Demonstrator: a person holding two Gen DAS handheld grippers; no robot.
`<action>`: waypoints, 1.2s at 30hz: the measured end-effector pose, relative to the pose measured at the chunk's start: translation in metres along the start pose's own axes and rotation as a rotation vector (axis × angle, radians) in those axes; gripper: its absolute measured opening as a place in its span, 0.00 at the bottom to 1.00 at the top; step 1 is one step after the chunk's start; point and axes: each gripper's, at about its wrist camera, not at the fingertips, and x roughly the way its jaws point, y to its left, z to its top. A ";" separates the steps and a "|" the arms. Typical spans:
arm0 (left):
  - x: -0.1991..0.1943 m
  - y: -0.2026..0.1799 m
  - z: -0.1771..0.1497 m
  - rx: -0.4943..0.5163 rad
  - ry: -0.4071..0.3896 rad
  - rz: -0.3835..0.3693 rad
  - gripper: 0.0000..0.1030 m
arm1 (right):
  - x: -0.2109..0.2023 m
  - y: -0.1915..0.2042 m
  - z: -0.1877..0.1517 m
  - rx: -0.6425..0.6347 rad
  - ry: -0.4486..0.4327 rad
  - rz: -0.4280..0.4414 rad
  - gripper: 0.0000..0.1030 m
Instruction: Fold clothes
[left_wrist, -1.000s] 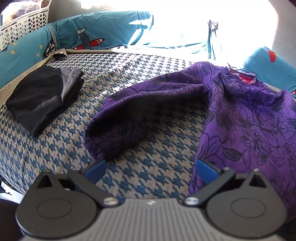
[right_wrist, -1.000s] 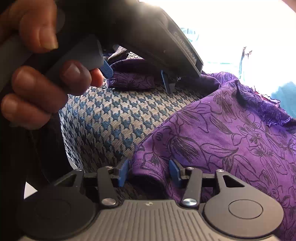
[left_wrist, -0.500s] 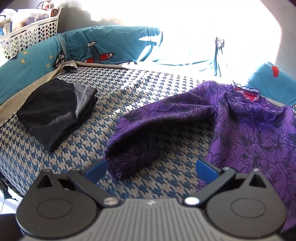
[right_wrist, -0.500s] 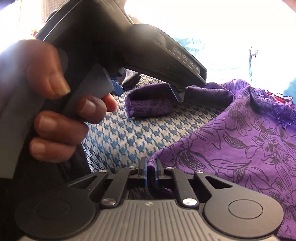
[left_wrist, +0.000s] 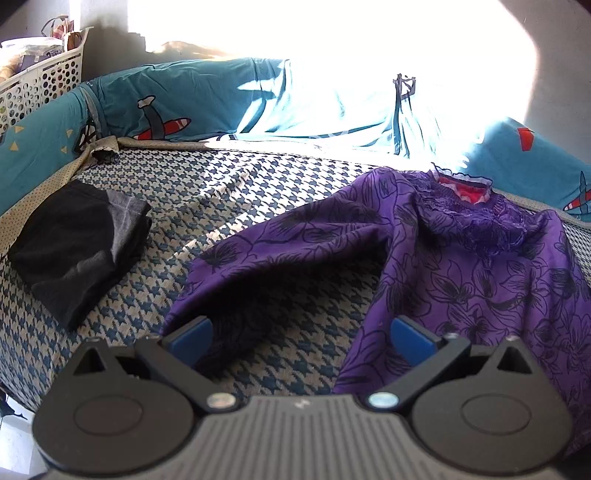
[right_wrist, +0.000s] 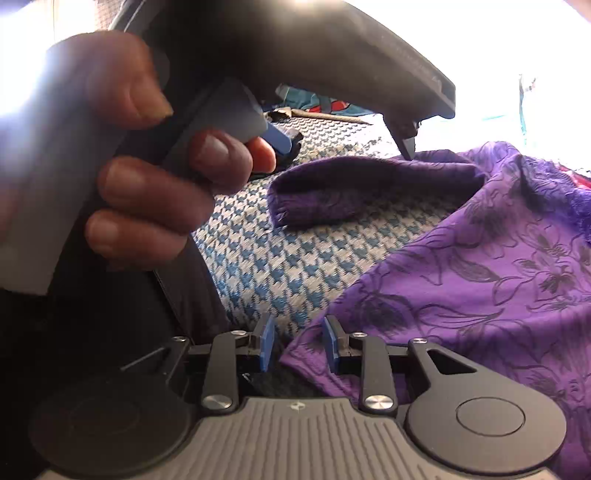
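Right wrist view: right gripper (right_wrist: 298, 345) fingers parted at the purple garment (right_wrist: 480, 280) hem; left gripper (left_wrist: 301, 332) spread wide, empty.

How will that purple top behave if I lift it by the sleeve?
The purple top will probably hang limp, since it already lies in soft folds. Its sleeve would likely rise first, dragging the body behind. It looks thin, so probably light.

Purple garment (left_wrist: 461, 266): thin matt cloth, which we see lace-trimmed at the far neckline.
Bed cover (left_wrist: 229, 206): coarse woven houndstooth cloth.
Folded black garment (left_wrist: 74, 240): soft matt knit.
Laundry basket (left_wrist: 40, 81): perforated white plastic.
Left gripper (left_wrist: 301, 332): matt black plastic, shiny metal screws.
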 end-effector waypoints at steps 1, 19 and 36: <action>0.003 -0.006 0.003 0.006 0.005 -0.008 1.00 | -0.005 -0.005 0.001 0.000 -0.010 -0.010 0.29; 0.080 -0.097 0.030 0.149 0.071 -0.086 1.00 | -0.072 -0.171 0.030 0.205 -0.106 -0.288 0.39; 0.120 -0.150 0.036 0.255 0.084 -0.165 1.00 | -0.078 -0.250 0.038 0.354 -0.154 -0.399 0.40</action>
